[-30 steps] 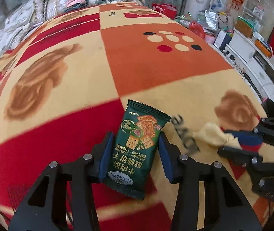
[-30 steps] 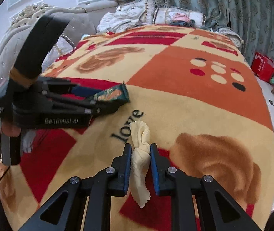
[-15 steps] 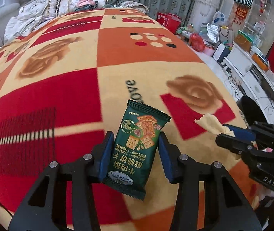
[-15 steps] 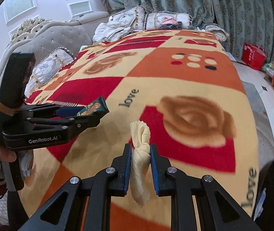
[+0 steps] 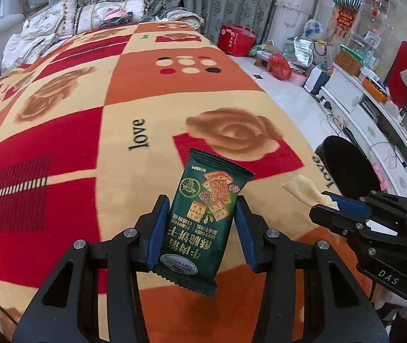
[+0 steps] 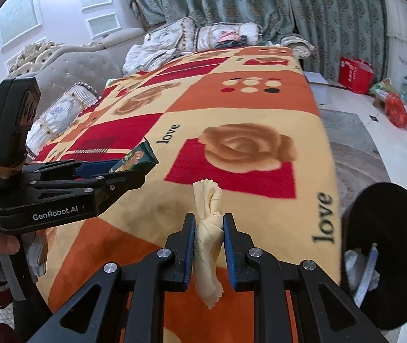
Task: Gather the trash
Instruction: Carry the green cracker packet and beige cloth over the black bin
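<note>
My left gripper is shut on a green biscuit packet, held upright above the patterned bedspread. From the right wrist view the same packet pokes out of the left gripper at the left. A crumpled pale-yellow wrapper is pinched in my right gripper, which is shut on it. In the left wrist view that wrapper sticks out of the right gripper at the right. A black bin with some trash inside stands beyond the bed's edge at the right; its rim also shows.
Pillows and bedding lie at the bed's far end before green curtains. A red bag and bags of clutter sit on the white floor. A white cabinet runs along the right. A hand holds the left gripper's handle.
Both grippers, still holding their items, have travelled across the bedspread toward its near right edge; the black bin has come into view beside the bed.
</note>
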Available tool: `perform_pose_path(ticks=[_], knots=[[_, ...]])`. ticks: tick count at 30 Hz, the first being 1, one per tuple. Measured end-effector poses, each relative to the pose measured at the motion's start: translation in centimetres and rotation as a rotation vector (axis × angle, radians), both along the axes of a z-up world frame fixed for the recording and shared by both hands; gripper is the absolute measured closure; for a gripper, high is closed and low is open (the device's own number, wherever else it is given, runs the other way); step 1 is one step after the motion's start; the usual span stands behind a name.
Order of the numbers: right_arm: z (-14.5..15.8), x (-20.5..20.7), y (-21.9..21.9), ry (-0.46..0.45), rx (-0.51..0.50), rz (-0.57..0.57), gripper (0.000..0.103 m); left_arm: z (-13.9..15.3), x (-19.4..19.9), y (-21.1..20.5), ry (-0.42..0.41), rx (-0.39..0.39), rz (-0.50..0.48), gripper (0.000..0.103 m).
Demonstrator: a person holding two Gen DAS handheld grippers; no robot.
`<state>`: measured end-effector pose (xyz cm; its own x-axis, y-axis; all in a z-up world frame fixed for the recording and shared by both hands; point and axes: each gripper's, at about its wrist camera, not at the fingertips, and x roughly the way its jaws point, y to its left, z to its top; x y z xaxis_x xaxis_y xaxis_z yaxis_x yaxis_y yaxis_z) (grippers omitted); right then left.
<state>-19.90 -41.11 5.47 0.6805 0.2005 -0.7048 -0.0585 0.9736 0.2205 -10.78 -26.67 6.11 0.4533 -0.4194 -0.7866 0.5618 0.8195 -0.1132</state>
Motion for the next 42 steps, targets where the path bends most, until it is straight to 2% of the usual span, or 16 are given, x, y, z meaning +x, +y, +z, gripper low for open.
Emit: perform_pose_path(ticks=[20, 42], knots=[[0.1, -4.1, -6.2, -0.003, 0.012, -0.127, 0.085, 0.3, -2.4, -5.9, -0.008, -0.001, -0.087, 0.059], [-0.3, -6.8, -14.1, 0.013, 0.023, -0.292, 0.085, 0.5, -3.9, -14.4, -0.010, 0.002, -0.220, 0.059]])
